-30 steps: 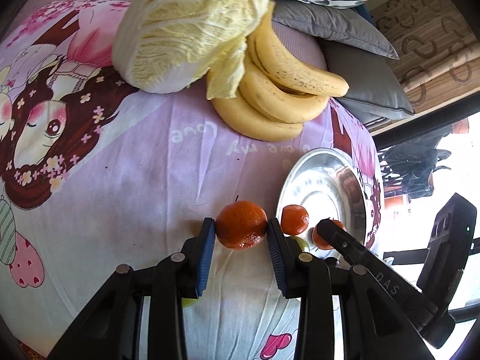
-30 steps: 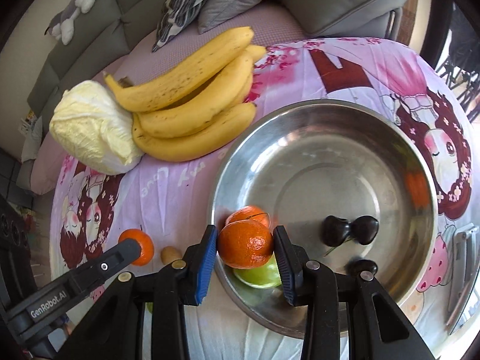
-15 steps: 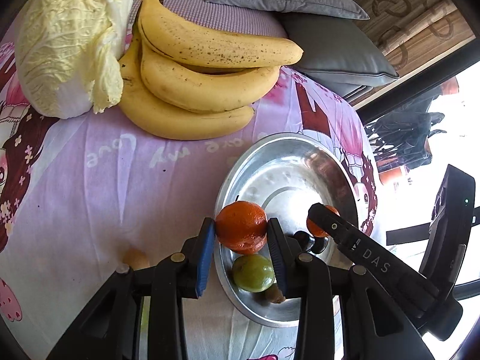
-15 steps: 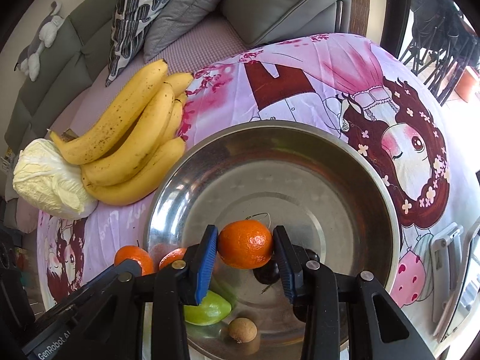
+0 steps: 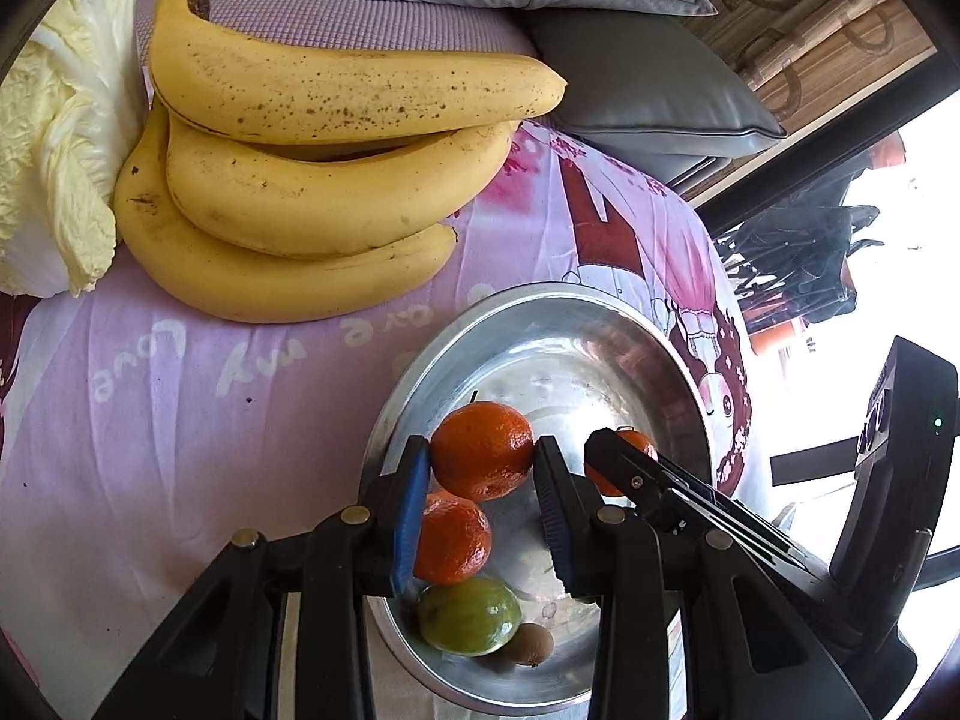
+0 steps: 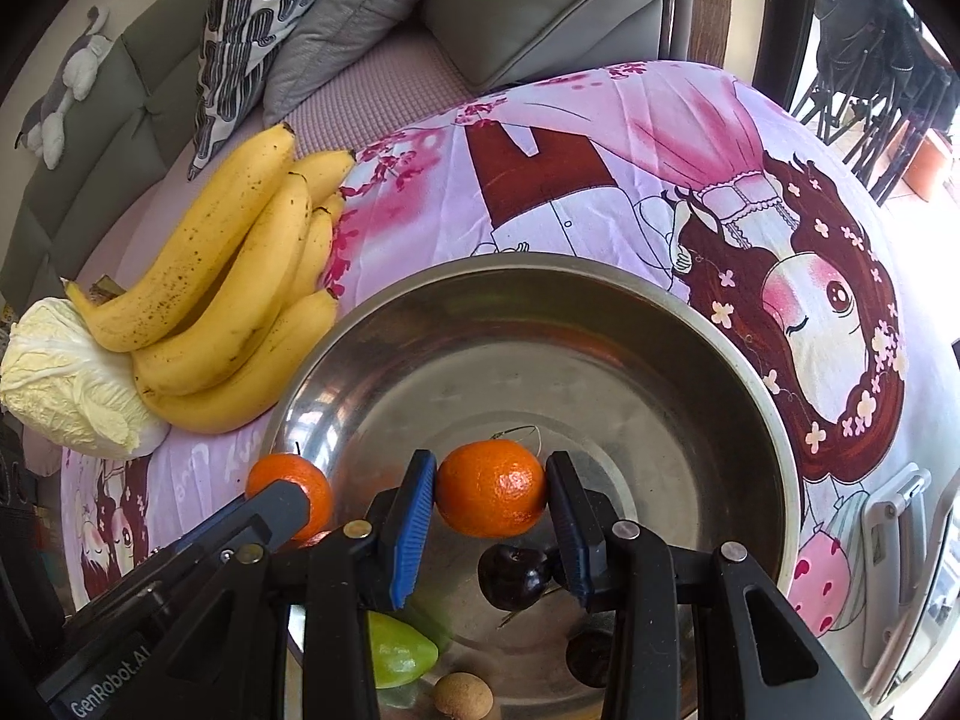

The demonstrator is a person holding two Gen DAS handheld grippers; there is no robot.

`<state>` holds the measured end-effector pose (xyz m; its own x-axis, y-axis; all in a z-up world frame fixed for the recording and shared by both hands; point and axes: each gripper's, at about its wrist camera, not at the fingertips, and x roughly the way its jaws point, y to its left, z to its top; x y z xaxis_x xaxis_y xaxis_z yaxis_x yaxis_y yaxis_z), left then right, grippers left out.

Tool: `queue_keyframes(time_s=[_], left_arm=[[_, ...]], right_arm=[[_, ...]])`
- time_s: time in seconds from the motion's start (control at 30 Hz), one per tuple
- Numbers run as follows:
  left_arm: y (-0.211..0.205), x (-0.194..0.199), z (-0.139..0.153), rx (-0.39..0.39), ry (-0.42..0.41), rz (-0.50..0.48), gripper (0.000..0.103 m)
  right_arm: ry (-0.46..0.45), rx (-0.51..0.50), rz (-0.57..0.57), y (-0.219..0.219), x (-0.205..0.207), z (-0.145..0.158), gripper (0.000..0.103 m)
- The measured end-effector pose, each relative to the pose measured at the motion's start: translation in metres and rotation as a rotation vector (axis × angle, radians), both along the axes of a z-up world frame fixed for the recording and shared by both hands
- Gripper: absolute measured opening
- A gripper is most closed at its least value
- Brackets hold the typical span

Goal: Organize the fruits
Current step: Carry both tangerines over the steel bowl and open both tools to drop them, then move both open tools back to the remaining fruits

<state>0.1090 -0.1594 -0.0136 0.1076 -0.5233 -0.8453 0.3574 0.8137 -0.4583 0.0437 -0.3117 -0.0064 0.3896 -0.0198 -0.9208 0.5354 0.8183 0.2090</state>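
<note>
My left gripper (image 5: 482, 483) is shut on a tangerine (image 5: 482, 449) and holds it over the near-left part of the steel bowl (image 5: 648, 348). My right gripper (image 6: 491, 504) is shut on a second tangerine (image 6: 491, 489) over the bowl (image 6: 738, 372). In the bowl lie another tangerine (image 5: 453, 539), a green fruit (image 5: 469, 615), a small brown fruit (image 5: 531, 643) and dark cherries (image 6: 515, 577). The right gripper's tangerine shows past the left fingers (image 5: 624, 456). The left one shows at the bowl's left rim (image 6: 291, 489).
A bunch of bananas (image 5: 312, 180) and a napa cabbage (image 5: 54, 150) lie on the pink cartoon-print cloth (image 5: 180, 408) to the left of the bowl. Grey cushions (image 6: 540, 6) and a sofa stand behind. A window edge is at the right.
Both grippers have moved forward over the bowl with their tangerines, the left one coming from the cloth. The bananas and the bowl now sit closer in both views.
</note>
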Motion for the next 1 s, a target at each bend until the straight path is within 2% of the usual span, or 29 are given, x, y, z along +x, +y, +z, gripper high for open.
queue_keyframes(time_s=[0.33, 0.47, 0.53, 0.6, 0.8, 0.83, 0.87, 0.9, 0.93, 1.0], left_arm=[[0.003, 0.0, 0.005, -0.001, 0.01, 0.005, 0.037], [0.006, -0.004, 0.015, 0.055, -0.017, 0.005, 0.041], [0.01, -0.006, 0.016, 0.114, -0.027, 0.016, 0.048], [0.015, -0.007, 0.015, 0.174, -0.023, 0.031, 0.05], [0.038, -0.009, 0.005, 0.288, -0.014, 0.081, 0.063], [0.042, -0.01, 0.003, 0.305, -0.021, 0.09, 0.066], [0.046, -0.011, 0.002, 0.318, -0.028, 0.1, 0.069], [0.051, -0.011, 0.0, 0.33, -0.035, 0.112, 0.076], [0.055, -0.011, -0.002, 0.342, -0.039, 0.124, 0.083], [0.065, -0.012, -0.005, 0.363, -0.045, 0.15, 0.087]], right_arm=[[-0.016, 0.023, -0.008, -0.001, -0.001, 0.001, 0.043], [-0.025, 0.019, -0.01, -0.001, -0.003, 0.007, 0.061], [-0.012, 0.013, -0.005, 0.001, -0.004, 0.008, 0.063], [0.008, 0.019, -0.005, 0.001, -0.005, 0.006, 0.066], [0.092, 0.035, -0.003, 0.003, -0.008, -0.008, 0.07], [0.103, 0.033, 0.0, 0.004, -0.008, -0.01, 0.071], [0.107, 0.028, 0.008, 0.004, -0.007, -0.011, 0.075], [0.11, 0.022, 0.014, 0.005, -0.007, -0.012, 0.081], [0.111, 0.019, 0.02, 0.006, -0.007, -0.012, 0.082], [0.115, 0.01, 0.024, 0.007, -0.008, -0.012, 0.082]])
